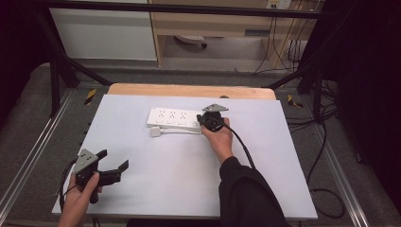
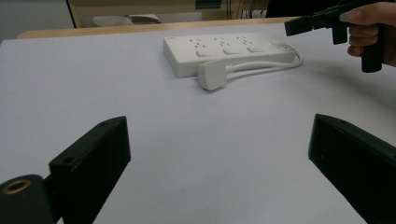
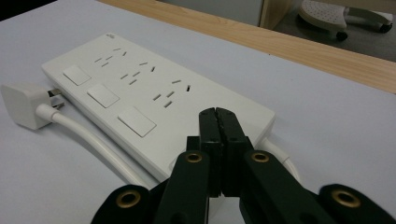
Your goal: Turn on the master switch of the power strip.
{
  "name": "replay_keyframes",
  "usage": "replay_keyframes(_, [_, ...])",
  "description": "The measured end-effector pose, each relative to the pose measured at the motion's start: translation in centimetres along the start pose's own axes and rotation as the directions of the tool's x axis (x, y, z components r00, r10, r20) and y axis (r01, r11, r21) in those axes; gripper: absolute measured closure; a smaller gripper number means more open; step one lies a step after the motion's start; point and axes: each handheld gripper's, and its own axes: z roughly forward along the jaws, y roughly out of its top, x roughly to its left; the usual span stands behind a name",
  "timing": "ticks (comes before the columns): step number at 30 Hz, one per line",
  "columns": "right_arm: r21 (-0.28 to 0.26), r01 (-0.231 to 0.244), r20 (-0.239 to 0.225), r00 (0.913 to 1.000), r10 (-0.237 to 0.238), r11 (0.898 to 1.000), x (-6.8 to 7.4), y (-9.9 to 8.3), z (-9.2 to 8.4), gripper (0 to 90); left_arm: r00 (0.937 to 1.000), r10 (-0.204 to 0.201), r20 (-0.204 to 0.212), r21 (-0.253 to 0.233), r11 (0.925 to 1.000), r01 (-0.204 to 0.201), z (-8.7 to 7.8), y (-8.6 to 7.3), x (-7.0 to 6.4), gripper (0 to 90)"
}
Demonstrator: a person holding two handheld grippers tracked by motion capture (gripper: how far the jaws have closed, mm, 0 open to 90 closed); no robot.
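Right gripper view shows the right hand-held gripper (image 3: 218, 114) pressed together over the power strip (image 3: 140, 93); left one (image 2: 219, 154) spread apart.

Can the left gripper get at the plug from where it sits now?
Probably yes. The left gripper is open near the table's near left corner, and bare surface lies between it and the plug. The right gripper, shut, sits at the power strip's far end.
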Motion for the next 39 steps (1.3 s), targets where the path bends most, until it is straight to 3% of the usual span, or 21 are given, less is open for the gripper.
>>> replay_keyframes(39, [0.042,0.016,0.016,0.9997,-0.017,0.999,0.4,-0.4,1.4,90.0,1.0000,0.001,0.001,-0.003,1.0000,-0.001,0.0,0.0,0.0,5.7])
